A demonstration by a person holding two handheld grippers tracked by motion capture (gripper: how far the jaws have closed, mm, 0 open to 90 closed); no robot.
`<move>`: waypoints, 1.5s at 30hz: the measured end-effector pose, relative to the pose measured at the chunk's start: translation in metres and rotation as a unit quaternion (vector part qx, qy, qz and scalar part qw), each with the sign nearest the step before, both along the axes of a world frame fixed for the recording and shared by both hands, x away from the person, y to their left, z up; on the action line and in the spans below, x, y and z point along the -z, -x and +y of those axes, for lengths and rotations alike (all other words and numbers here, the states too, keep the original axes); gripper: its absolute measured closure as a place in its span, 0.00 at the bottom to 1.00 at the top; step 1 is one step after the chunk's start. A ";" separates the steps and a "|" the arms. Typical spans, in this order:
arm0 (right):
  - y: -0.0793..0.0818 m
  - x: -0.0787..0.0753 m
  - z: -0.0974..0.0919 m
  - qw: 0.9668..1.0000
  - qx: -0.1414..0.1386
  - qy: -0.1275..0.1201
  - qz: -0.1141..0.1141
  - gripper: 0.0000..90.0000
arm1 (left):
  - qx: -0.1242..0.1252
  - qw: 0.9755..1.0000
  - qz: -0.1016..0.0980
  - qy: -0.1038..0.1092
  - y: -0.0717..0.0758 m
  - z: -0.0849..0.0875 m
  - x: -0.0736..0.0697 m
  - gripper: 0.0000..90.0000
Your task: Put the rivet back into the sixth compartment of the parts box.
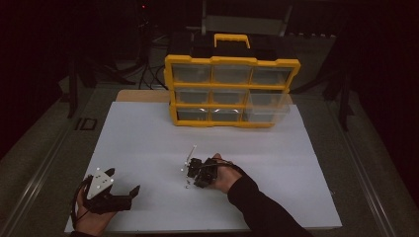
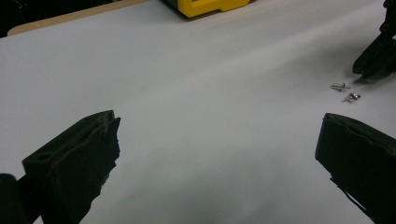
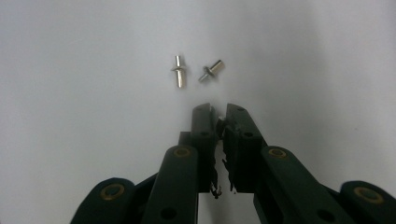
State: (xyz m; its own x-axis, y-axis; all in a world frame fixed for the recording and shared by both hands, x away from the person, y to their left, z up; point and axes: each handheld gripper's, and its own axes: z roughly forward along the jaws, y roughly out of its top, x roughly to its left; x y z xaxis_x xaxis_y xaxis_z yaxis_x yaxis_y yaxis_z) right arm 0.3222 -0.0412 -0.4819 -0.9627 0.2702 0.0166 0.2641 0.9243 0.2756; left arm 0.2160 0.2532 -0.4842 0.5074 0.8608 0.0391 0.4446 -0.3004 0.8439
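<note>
**Steel pins on the white sheet, right gripper closing in**

Black jaws of our left gripper [image 1: 123, 193] stand wide apart at the near left of the white table sheet [image 1: 148, 143], holding nothing and resting idle. Moving right, our right gripper [image 1: 189, 170] sits mid-table with its jaws pressed nearly together and nothing visibly between them. Just past its tips lie two small metal pins [image 3: 196, 72], side by side and almost touching. We judge the step in hand to be the pick-up of one pin; the next move calls for parting the jaws and easing forward to straddle a single pin without nudging its neighbour. Behind, near the far edge, stands the yellow drawer organizer [image 1: 230, 91].

Our right gripper view makes out each pin's collar and shank; in the high view they are mere glints. Our left gripper view catches the pins [image 2: 345, 91] far off, beside the other gripper's dark tip [image 2: 376, 58].
</note>
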 end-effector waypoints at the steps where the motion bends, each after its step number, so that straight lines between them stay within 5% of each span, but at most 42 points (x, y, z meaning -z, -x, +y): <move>1: 0.000 -0.001 0.000 1.000 0.002 0.000 0.002 0.92 | 0.000 1.000 0.000 0.000 0.000 0.000 0.000 0.00; 17: -0.022 -0.040 -0.007 1.000 0.012 -0.021 -0.012 0.92 | 0.002 1.000 0.002 0.001 0.000 0.000 0.000 0.00; 29: -0.063 -0.097 -0.025 0.997 0.045 -0.043 -0.038 0.92 | 0.001 1.000 0.003 0.001 0.000 0.000 0.000 0.00; 45: -0.118 -0.150 -0.060 0.989 0.113 -0.063 -0.074 0.92 | 0.002 1.000 0.003 0.003 0.001 0.000 0.001 0.01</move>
